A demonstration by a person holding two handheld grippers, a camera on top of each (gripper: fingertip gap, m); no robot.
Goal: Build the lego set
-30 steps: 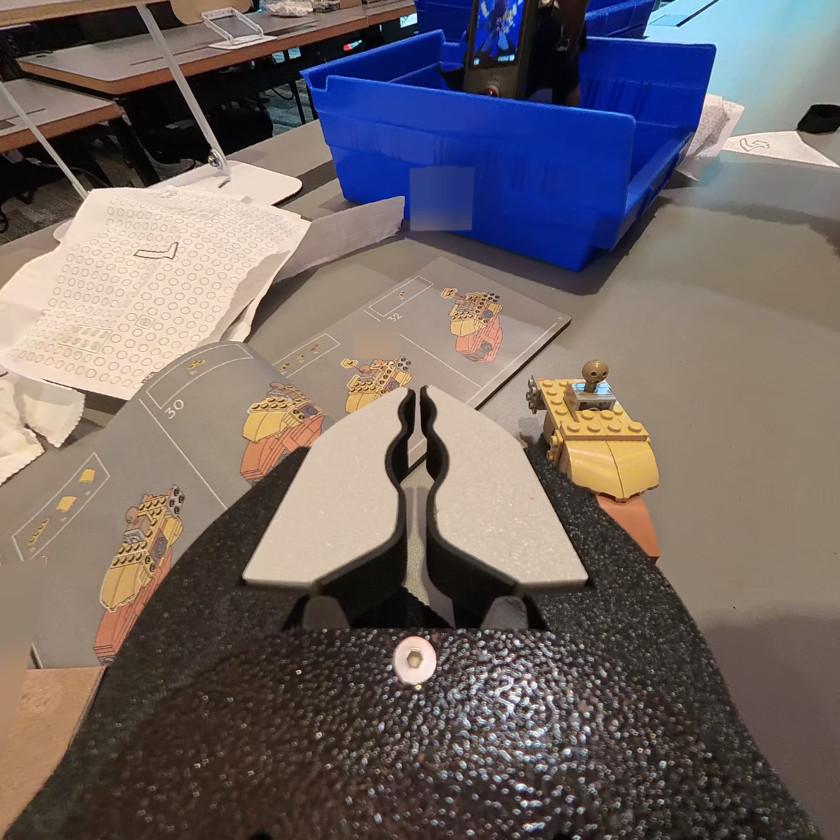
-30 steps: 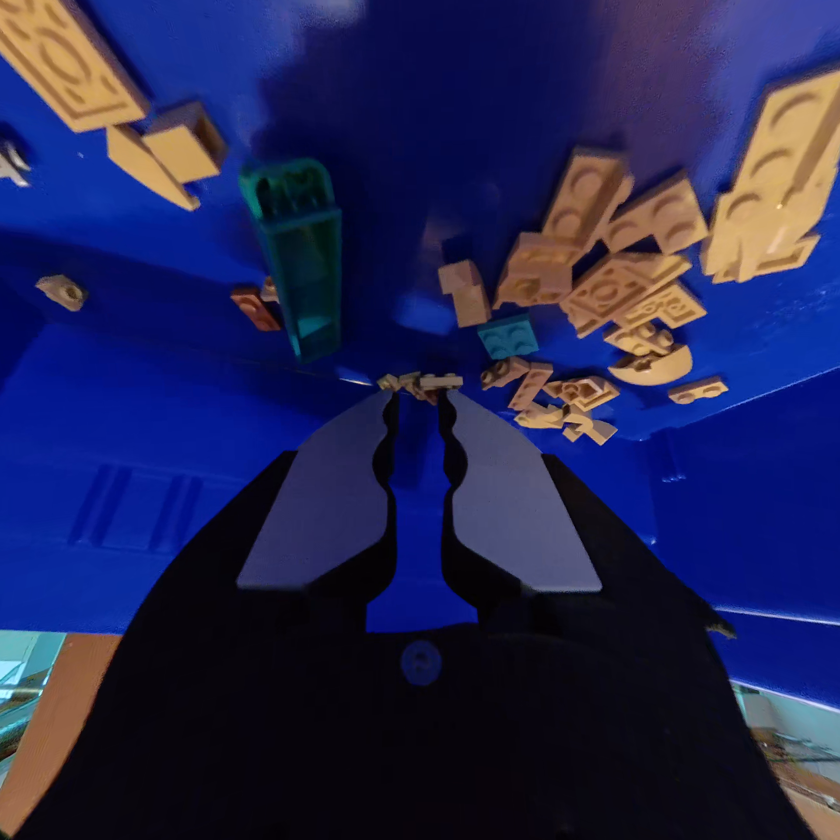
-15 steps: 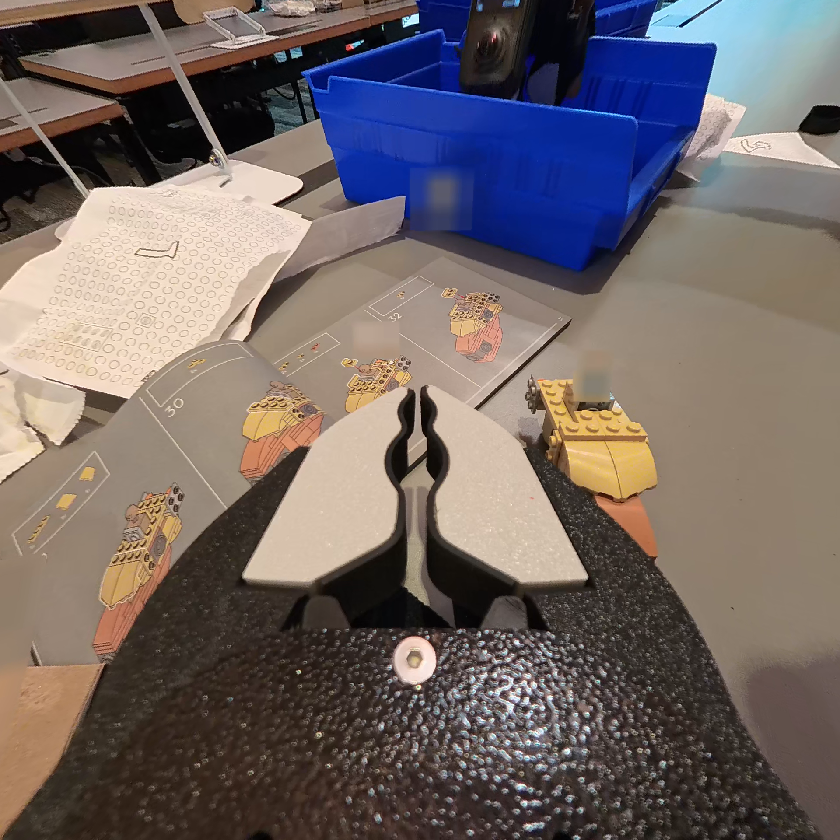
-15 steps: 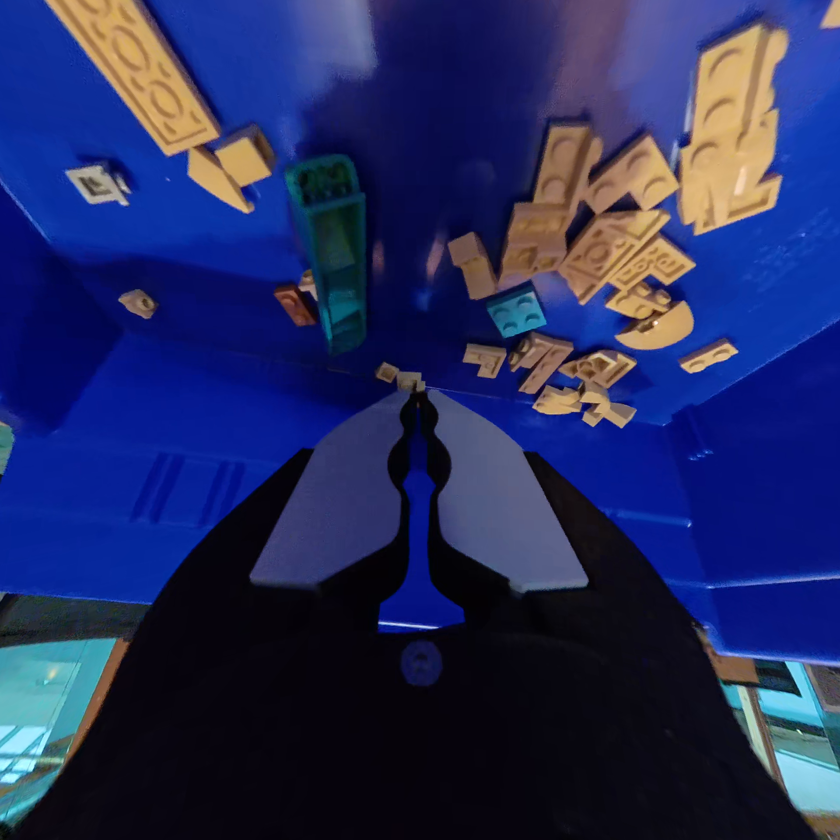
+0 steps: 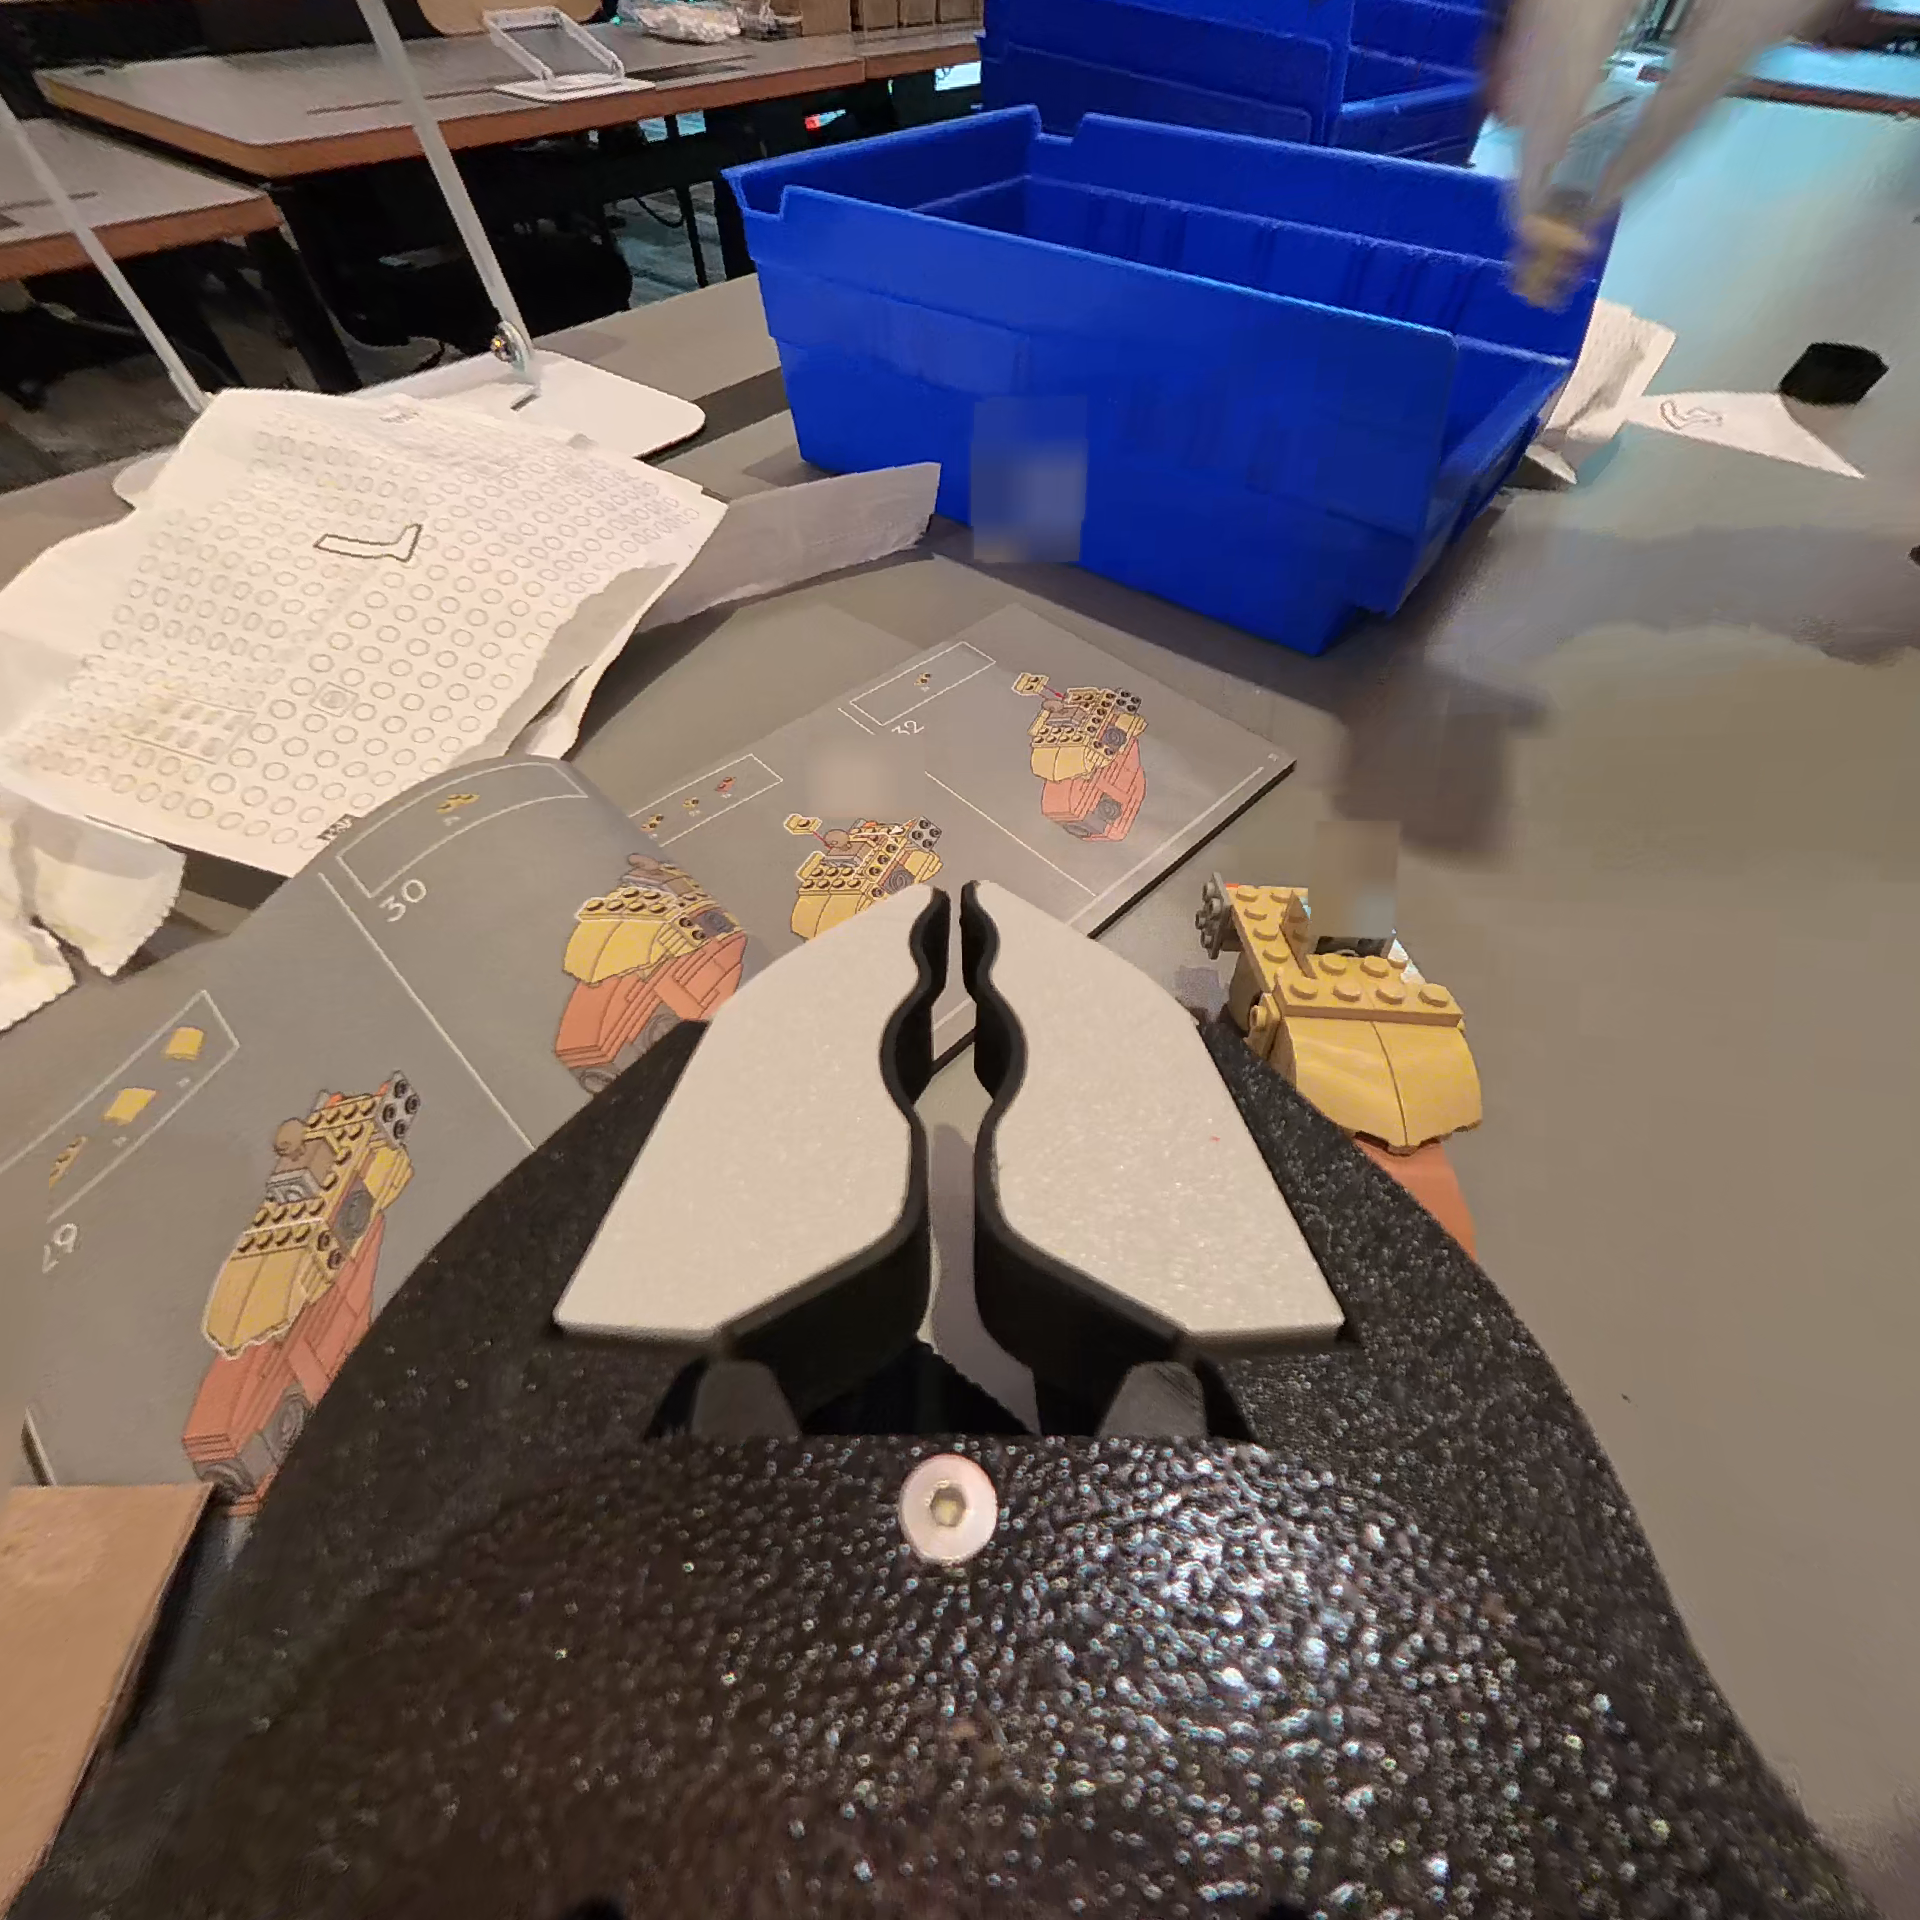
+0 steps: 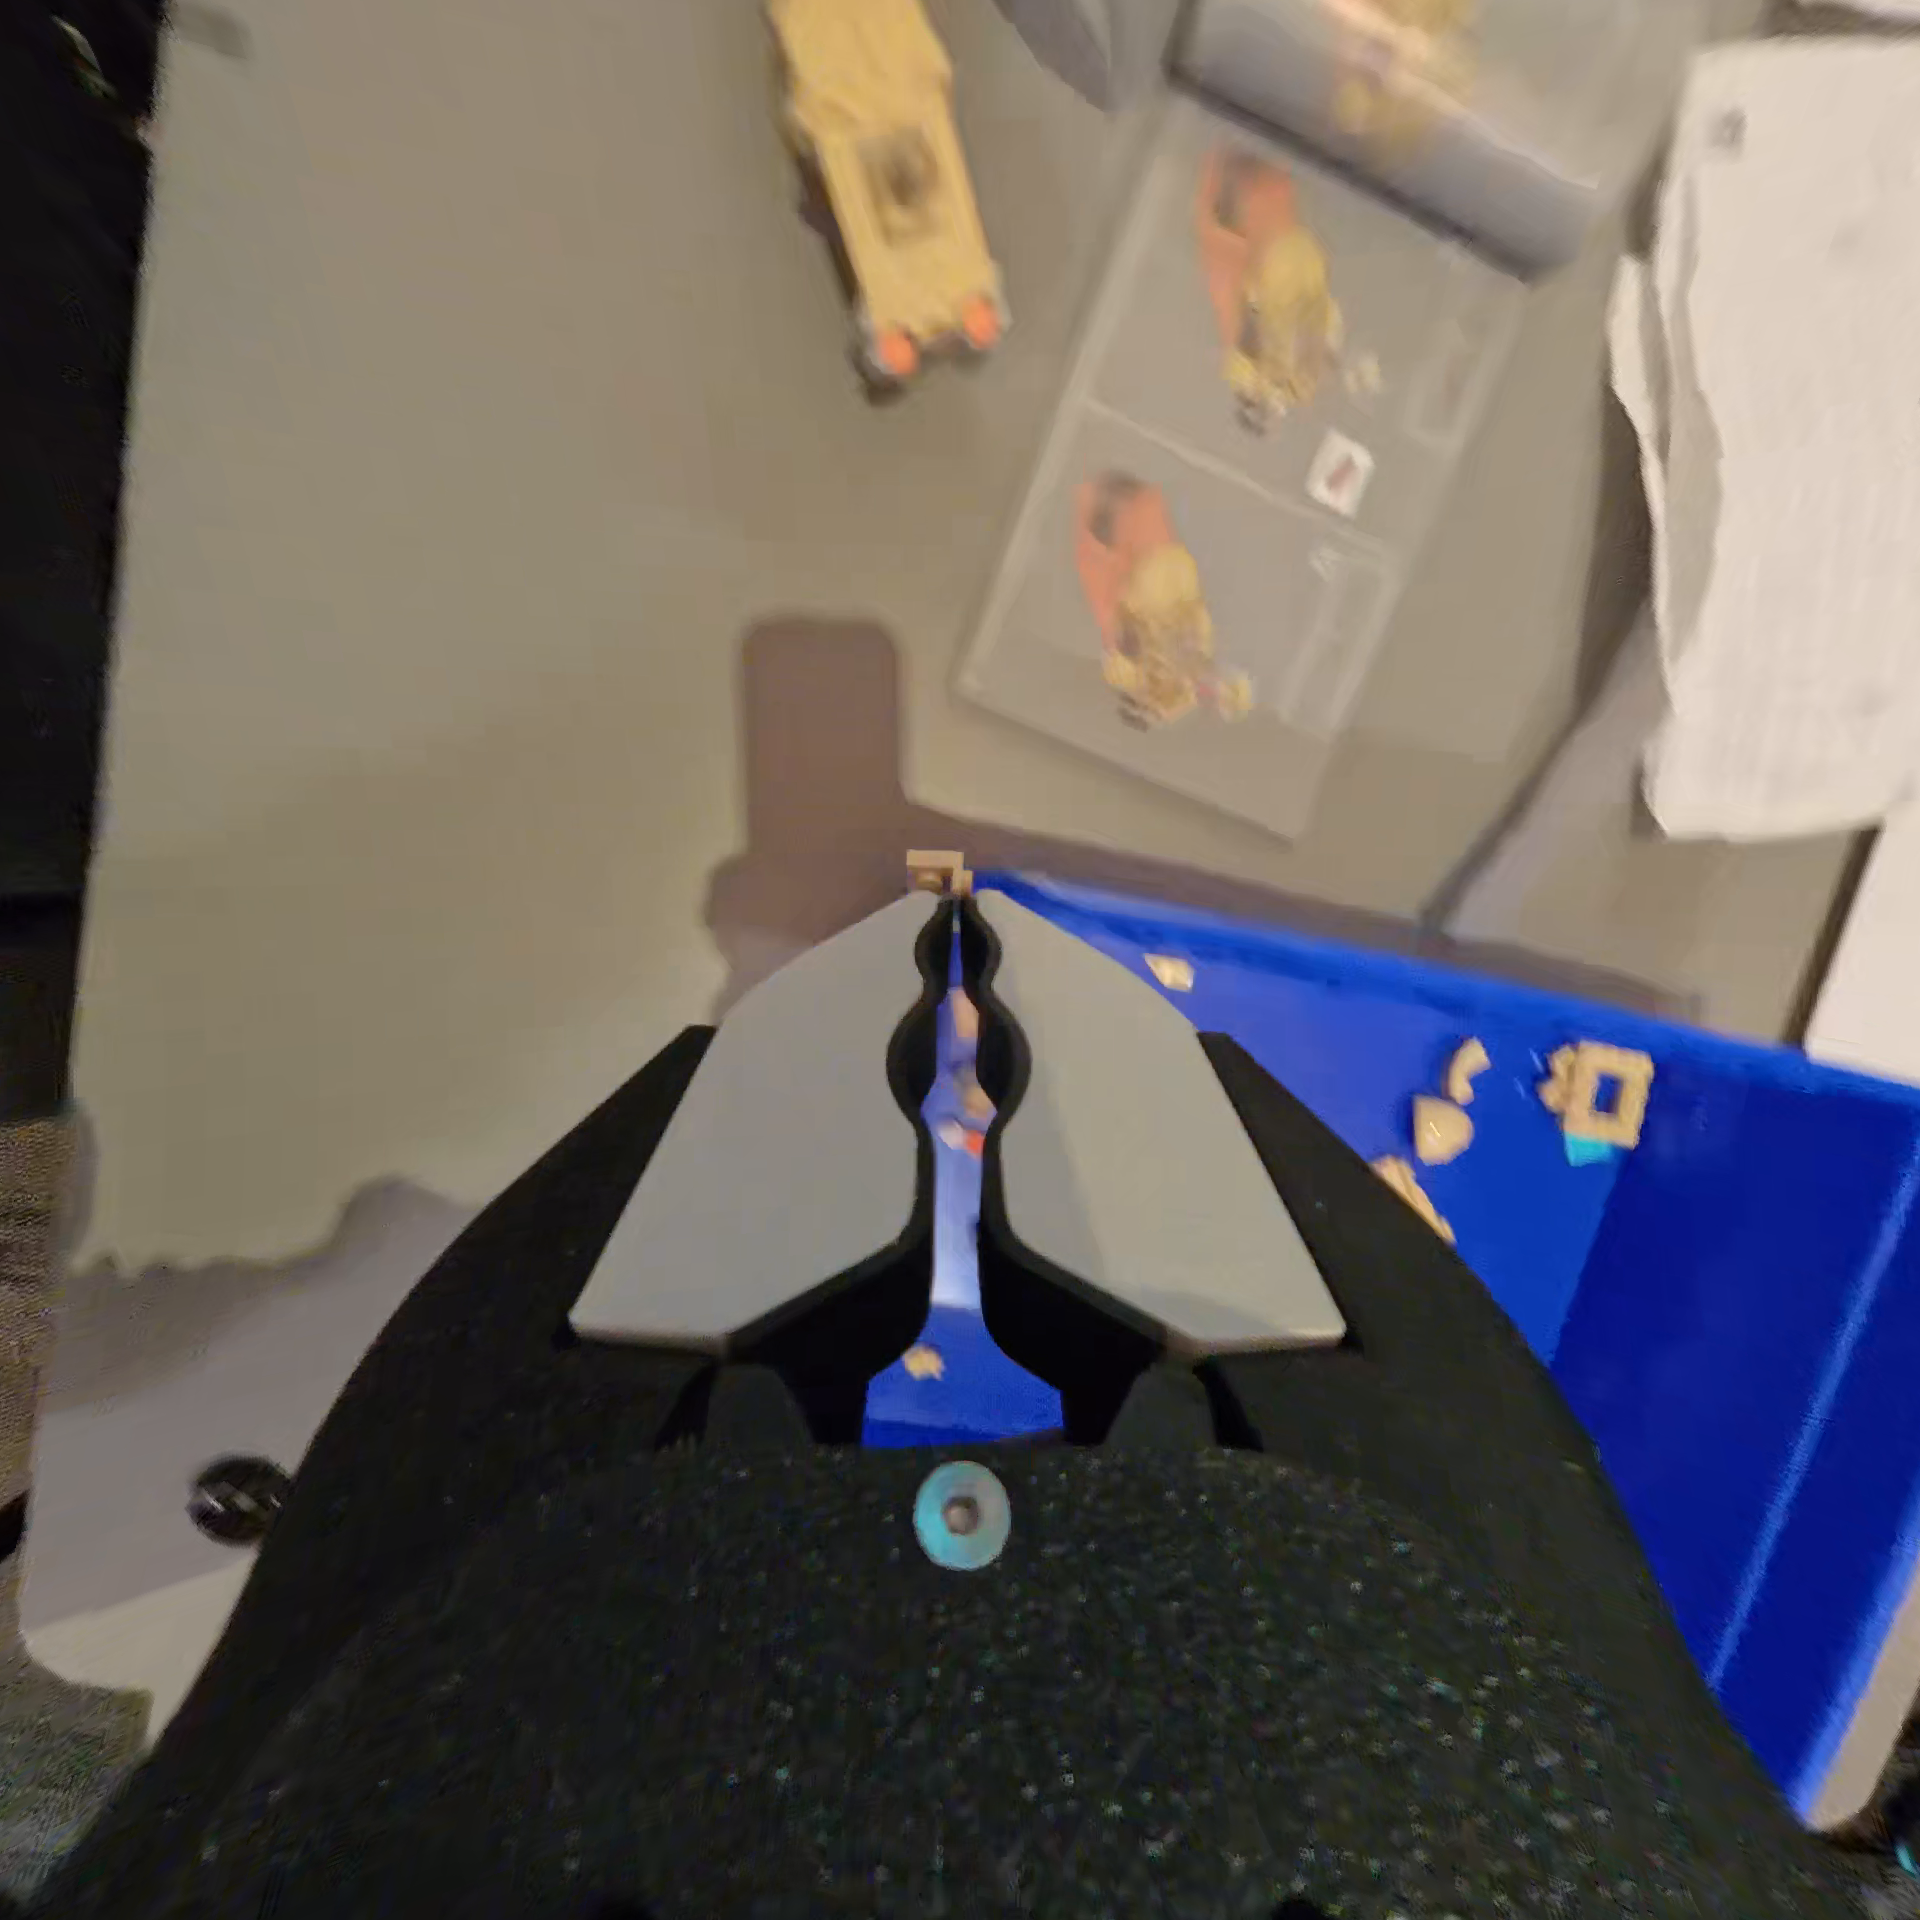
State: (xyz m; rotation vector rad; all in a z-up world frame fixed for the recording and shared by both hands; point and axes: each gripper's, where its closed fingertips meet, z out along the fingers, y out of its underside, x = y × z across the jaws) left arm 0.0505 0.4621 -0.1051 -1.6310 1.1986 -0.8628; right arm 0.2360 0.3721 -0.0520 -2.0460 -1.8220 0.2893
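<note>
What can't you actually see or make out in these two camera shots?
- Tan piece pinched by the right gripper: too small to tell its shape, right wrist view.
- Lego model: lower left hidden behind the left gripper, top under a mosaic patch, left wrist view.
- Blue bin: contents hidden by its walls, left wrist view.

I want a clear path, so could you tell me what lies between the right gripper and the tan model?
Only bare grey table, as the right wrist view shows, between the right gripper and the tan model.

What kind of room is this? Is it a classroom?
Probably a workroom or lab, perhaps a classroom. Rows of long desks stand behind a grey table holding a blue parts bin, an open instruction booklet and a half-built tan Lego model.
</note>
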